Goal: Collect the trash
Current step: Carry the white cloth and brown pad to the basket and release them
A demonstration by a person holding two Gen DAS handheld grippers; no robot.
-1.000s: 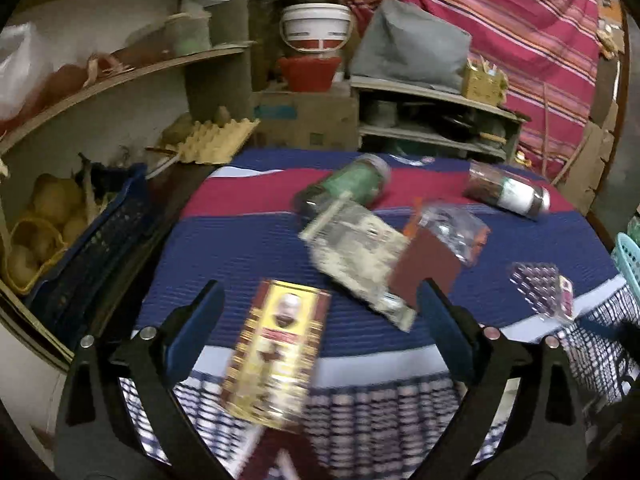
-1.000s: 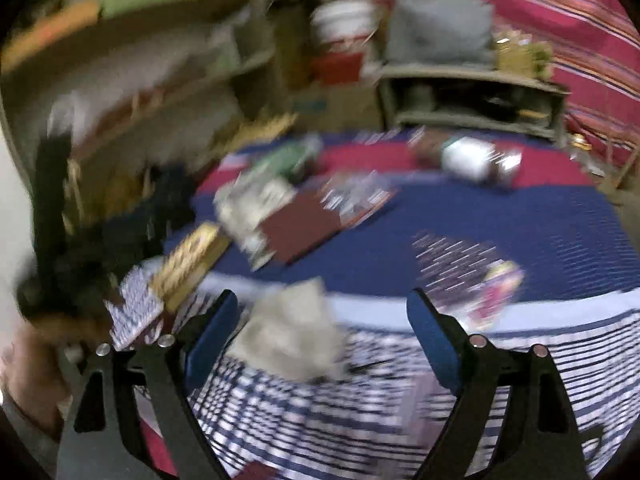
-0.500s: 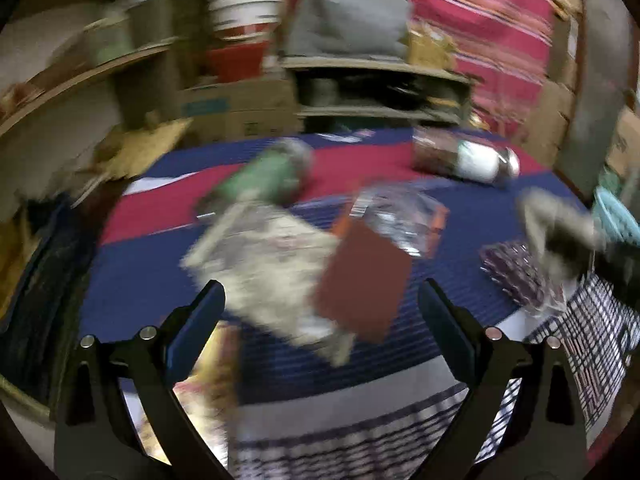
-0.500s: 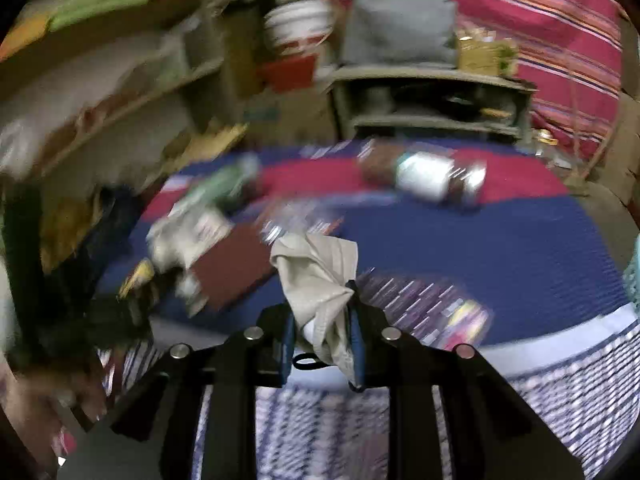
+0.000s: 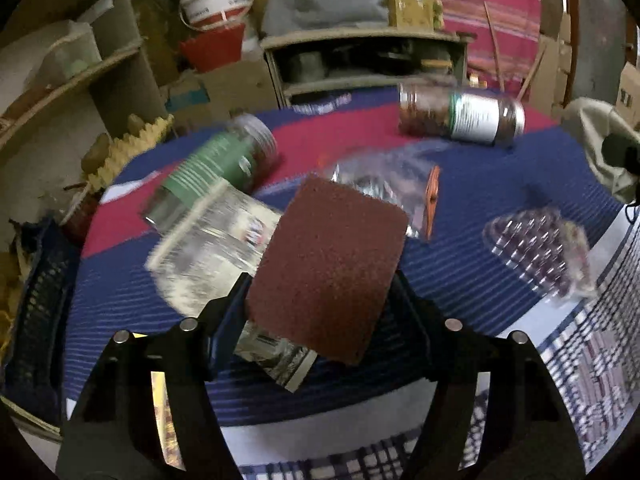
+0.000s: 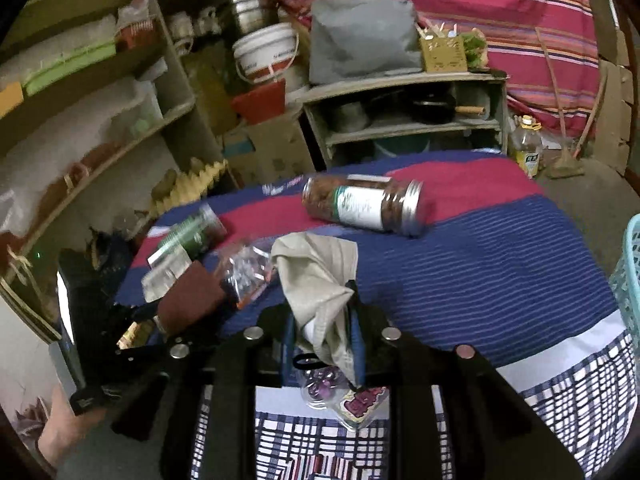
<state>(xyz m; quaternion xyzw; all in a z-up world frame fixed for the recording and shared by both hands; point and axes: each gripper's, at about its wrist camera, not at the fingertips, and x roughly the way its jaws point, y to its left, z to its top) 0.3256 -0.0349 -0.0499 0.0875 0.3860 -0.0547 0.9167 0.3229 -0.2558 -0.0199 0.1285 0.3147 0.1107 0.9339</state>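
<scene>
My left gripper (image 5: 320, 300) is shut on a dark red-brown card (image 5: 328, 268) and holds it above the striped table cloth (image 5: 500, 184). My right gripper (image 6: 324, 332) is shut on a crumpled beige tissue (image 6: 320, 276), lifted over the table's front edge. On the cloth lie a clear printed wrapper (image 5: 212, 248), a crinkled clear packet with an orange edge (image 5: 384, 188), a purple blister pack (image 5: 540, 252), a green-labelled jar (image 5: 224, 164) and a brown jar with a white label (image 5: 460, 114). The left gripper with the card shows in the right wrist view (image 6: 188, 300).
A teal basket (image 6: 630, 280) stands at the right edge of the table. Shelves (image 6: 100, 120) with clutter run along the left. A low shelf unit (image 6: 400, 120), a white bucket (image 6: 264, 54) and a striped red cloth (image 6: 480, 8) stand behind the table. A dark blue crate (image 5: 36, 300) sits left.
My left gripper swung right from the yellow packet and closed on the red-brown card. My right gripper closed on the beige tissue and lifted it off the cloth.
</scene>
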